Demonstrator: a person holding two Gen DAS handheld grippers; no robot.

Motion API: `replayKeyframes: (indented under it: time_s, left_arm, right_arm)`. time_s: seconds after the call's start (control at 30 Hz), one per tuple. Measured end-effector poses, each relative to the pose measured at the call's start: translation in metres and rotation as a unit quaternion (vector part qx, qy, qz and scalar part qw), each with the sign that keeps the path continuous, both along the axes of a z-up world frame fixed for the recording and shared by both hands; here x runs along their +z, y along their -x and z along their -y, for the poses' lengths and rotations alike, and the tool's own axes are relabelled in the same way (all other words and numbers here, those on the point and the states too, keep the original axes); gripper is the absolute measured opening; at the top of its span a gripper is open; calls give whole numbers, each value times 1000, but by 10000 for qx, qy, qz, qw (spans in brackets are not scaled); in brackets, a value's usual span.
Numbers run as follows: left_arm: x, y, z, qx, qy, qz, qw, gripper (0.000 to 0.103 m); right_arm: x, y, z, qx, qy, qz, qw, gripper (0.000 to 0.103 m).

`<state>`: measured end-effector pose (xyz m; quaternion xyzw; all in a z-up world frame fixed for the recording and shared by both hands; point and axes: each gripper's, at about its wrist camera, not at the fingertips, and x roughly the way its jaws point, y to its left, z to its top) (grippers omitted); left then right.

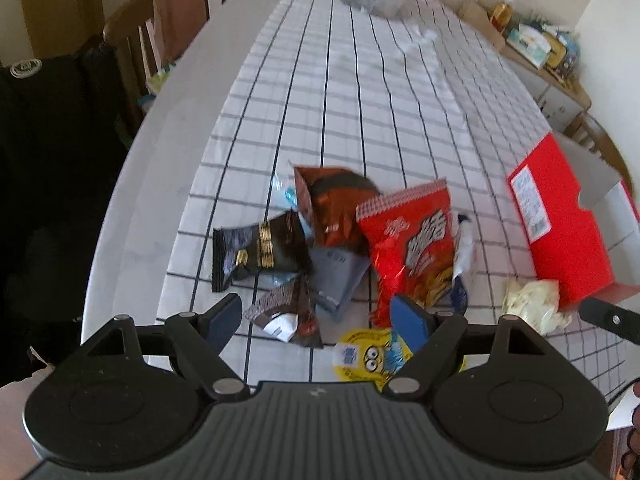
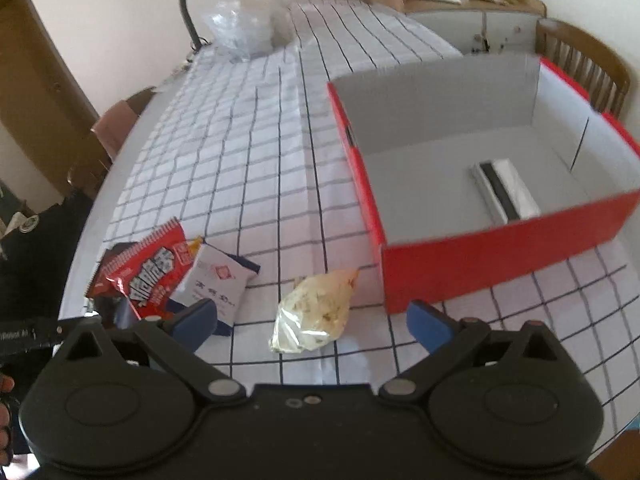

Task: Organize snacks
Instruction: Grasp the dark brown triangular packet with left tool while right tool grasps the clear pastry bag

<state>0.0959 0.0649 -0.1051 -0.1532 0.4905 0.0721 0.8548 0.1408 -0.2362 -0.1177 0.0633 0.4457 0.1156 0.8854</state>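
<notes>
I see both hand-held grippers wide open, empty: left (image 1: 318, 316) over snack pile, right (image 2: 312, 318) above pale snack bag (image 2: 316, 312) beside red box (image 2: 500, 248).

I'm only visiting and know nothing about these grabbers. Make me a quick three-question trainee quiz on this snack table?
1. True or false: the red box already holds one silver packet.
2. Which snack lies nearest the right gripper? A) pale clear bag B) yellow cartoon cup C) black-and-gold packet
3. Fill in: both the right gripper and the left gripper are ____ and hold nothing.

Key: 1 true; 2 A; 3 open.
</notes>
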Motion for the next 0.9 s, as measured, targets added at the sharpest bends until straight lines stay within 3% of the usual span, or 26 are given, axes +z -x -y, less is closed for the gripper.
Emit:
replayKeyframes:
  time_s: [0.13,0.3,0.63,0.7,0.83,0.9]
  left_arm:
    - [-11,-2,-2,-139,-38,-114,9998,81]
    - [-23,-5,-4,-225,-24,-190,9996,81]
    - [-42,-16,-15,-137,48,-356,9993,79]
    - [-46,-17,-15,-159,44,-405,9990,68]
    - [-48,-19,-13,-212,-32,-405,9989,64]
    - [-48,-19,-12,-234,-37,-384,9990,57]
  right_arm:
    - [-12,-7,-10,-212,216,-11,9995,98]
    - [-29,-21,-15,-408,-132,-265,9987,88]
    - [-42,-29,-30,-568,-7,-383,9977,78]
    - [-44,-29,-31,-552,32,-384,9977,73]
    - [-46,-32,-33,-598,79,-402,9974,65]
    - [-47,-33,-32,-652,112,-438,9968,57]
